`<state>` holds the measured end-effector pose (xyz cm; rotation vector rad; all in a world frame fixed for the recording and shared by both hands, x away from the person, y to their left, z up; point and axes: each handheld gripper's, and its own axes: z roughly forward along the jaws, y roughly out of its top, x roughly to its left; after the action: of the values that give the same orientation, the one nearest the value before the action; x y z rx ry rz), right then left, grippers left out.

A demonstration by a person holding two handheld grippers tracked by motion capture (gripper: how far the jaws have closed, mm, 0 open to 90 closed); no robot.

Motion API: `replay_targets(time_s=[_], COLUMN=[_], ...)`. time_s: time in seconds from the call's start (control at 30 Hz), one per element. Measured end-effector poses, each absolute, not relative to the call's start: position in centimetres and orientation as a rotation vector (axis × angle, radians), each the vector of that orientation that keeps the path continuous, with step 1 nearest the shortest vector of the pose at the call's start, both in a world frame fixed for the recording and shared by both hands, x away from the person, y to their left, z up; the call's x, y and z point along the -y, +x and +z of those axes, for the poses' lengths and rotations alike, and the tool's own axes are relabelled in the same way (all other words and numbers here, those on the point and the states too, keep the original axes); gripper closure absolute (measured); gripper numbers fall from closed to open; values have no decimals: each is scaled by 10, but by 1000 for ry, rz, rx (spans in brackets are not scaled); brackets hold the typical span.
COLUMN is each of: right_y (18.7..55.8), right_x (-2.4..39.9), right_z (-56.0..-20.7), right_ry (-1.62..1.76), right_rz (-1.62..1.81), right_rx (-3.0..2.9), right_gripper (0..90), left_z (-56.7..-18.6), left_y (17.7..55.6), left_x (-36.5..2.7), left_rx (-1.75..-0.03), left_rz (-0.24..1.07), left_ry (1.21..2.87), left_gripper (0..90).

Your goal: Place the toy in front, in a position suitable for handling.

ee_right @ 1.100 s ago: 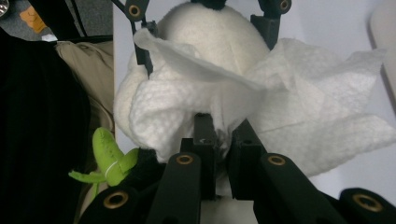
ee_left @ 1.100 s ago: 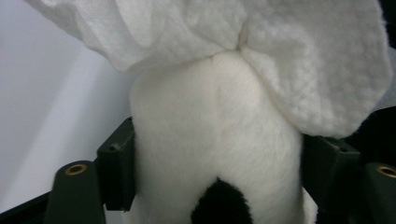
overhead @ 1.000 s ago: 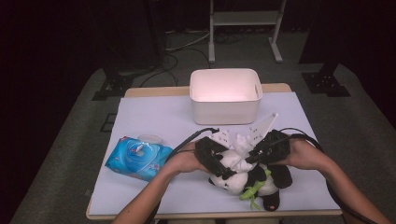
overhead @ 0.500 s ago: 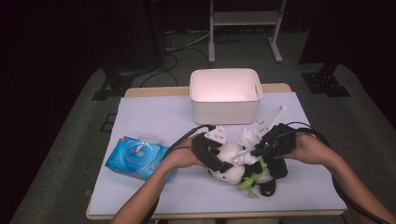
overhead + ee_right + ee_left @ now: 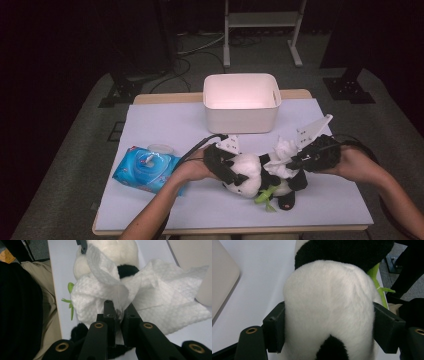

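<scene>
My left claw clamps panda head; plush soft, light. My right claw pinches limp wipe over panda belly.

The right gripper has dragged the white wipe rightward across the panda.

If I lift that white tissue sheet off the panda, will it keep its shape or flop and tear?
The white crumpled tissue sheet will probably flop: it drapes in loose folds over the black-and-white plush panda. It looks thin and very light, so it should lift easily. Pinched at one small spot in the right tool, it might tear if it snags on the fur.
</scene>
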<state>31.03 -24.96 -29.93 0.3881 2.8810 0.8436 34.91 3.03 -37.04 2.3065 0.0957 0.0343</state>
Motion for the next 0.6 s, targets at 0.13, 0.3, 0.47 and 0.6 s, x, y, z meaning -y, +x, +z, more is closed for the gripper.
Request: replay_targets(time_s=[0.13, 0.3, 0.47, 0.6], right_y=[308, 307, 306, 302], right_x=[258, 263, 259, 256], right_z=[-300, -305, -311, -312], right_ry=[413, 433, 424, 400], right_rz=[852, 887, 881, 873], right_rx=[-2873, -2875, -2882, -2886], right_gripper=[825, 825, 826, 827], left_z=[-370, -369, -364, -360], left_y=[350, 350, 349, 349], left_x=[-29, -28, -26, -28], left_rx=[-106, -126, -166, -176], left_rz=[32, 18, 0, -25], left_ry=[2314, 2323, 2347, 2361], left_gripper=[227, 188, 141, 133])
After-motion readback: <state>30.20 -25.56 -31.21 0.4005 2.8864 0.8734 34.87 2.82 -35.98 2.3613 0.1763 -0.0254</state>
